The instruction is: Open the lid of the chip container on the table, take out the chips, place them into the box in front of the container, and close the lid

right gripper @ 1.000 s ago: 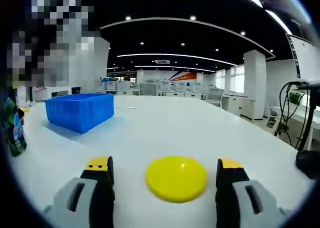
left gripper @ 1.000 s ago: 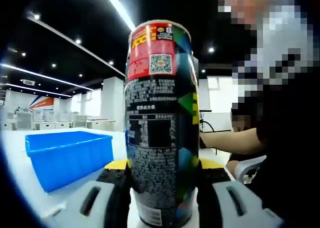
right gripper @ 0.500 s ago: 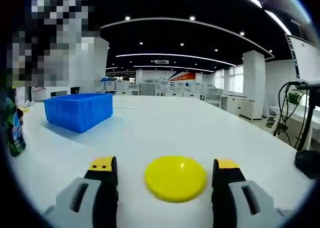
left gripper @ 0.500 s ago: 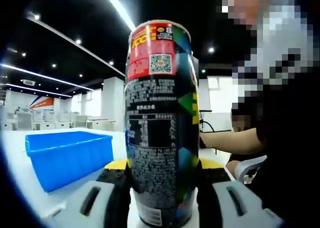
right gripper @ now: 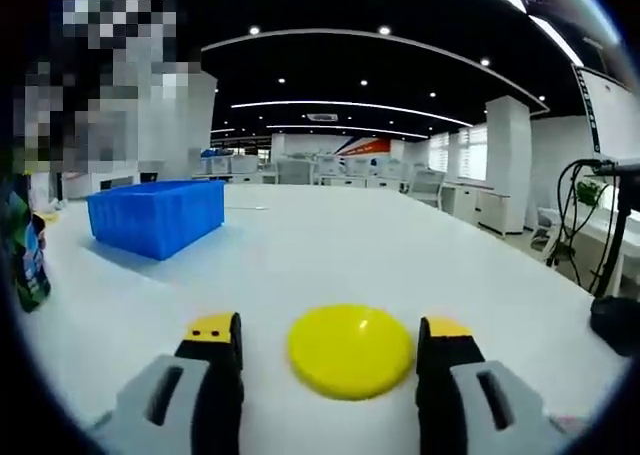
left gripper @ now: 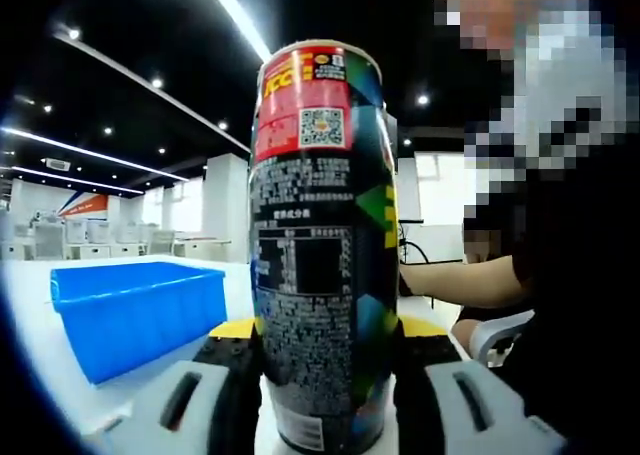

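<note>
Left gripper (left gripper: pixel 325 375) clamps tall black cylindrical chip container (left gripper: pixel 318 235) upright (lid off). Right gripper (right gripper: pixel 328 350) jaws apart, straddling round yellow plastic lid (right gripper: pixel 349 350) on white table (right gripper: pixel 330 255); blue plastic box (right gripper: pixel 155 215) beyond.

On the can (left gripper: pixel 320 245) in my left tool (left gripper: pixel 325 375) I see a red label near the top with yellow letters too cut off for me to read. A QR code sits on that label. Below it run blocks of small white print and a boxed table on black, too fine to make out. A barcode shows at the can's bottom edge.
</note>
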Available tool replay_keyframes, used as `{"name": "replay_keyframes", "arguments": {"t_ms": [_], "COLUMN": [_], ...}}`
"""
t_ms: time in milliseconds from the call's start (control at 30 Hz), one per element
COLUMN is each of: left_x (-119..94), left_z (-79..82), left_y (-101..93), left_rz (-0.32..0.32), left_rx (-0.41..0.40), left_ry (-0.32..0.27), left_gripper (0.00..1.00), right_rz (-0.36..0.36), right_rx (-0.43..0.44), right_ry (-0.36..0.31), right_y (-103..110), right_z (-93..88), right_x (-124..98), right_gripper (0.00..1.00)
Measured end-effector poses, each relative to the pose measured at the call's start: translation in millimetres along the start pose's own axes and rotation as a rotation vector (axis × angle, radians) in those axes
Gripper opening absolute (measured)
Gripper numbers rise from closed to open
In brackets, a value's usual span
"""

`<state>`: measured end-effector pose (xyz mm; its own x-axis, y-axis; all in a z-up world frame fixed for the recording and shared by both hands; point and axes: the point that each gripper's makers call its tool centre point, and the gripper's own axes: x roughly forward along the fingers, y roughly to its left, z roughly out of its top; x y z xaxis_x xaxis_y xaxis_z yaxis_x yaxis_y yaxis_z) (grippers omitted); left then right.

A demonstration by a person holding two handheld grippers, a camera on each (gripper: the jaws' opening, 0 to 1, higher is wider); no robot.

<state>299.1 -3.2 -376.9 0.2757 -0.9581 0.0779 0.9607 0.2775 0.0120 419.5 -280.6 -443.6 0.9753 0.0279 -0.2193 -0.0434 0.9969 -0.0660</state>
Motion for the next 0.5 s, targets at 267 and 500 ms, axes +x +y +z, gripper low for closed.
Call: {"name": "replay_keyframes", "arguments": {"t_ms": [267,500], "left_x": [0.4,0.4], "left_z": [0.0,-0.1], "left_y": [-0.4,-0.6], "left_rz": [-0.001,-0.001], "left_rx": [0.002,0.001], "left_ry": [0.000,-0.001], "left_gripper": [0.53,0.53], "right_rz": [-0.002,-0.004], "right_rx": [0.012,0.024], "right_ry": [0.007,0.014], "right_y": [-0.2,-0.3], "right_z": [-0.7,-1.6], "right_x": [-0.7,-1.3], "right_gripper": [0.63,0.60]}}
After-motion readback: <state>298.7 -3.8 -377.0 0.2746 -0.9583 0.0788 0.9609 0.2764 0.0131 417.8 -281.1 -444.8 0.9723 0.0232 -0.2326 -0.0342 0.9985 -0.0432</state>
